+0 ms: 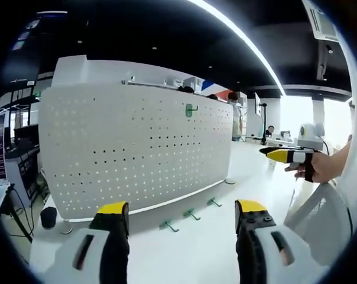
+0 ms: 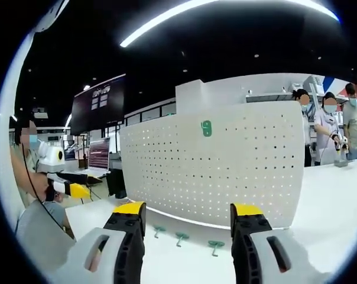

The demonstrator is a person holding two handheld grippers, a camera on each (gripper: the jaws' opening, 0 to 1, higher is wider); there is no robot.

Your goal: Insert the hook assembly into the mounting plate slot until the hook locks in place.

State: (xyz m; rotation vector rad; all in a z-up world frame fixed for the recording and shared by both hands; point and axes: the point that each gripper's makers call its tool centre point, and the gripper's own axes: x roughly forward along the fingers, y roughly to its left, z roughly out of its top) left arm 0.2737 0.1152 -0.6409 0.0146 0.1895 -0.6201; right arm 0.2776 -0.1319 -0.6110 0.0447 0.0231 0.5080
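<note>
In the left gripper view the left gripper (image 1: 181, 216) shows its two yellow-tipped jaws set wide apart with nothing between them; beyond them stands one white pegboard (image 1: 137, 151), upright on the white table (image 1: 208, 248), pierced with rows of small holes; one green hook (image 1: 191, 110) is already fixed high on the board, near its top edge and right of its middle; three more green hooks lie flat on the table just in front of the board's foot, in a slanting row: the first hook (image 1: 168, 225), the second hook (image 1: 191, 213) and the third hook (image 1: 213, 202), each a small green head with a thin stem, none touching another; at the right the right gripper (image 1: 282, 155) comes in, held by a hand (image 1: 323, 167), its yellow tips close together, though whether they meet I cannot tell.

In the right gripper view the right gripper (image 2: 187, 216) also has its jaws wide and empty; the same pegboard (image 2: 220, 168) stands ahead with the one mounted green hook (image 2: 207, 128) near its top; the three loose hooks lie on the table (image 2: 184, 260) between the jaws, before the board: one (image 2: 159, 230), another (image 2: 181, 238) and the last (image 2: 215, 245); at the left the left gripper (image 2: 72, 189) shows; three people (image 2: 329, 127) stand behind the board at the right.
</note>
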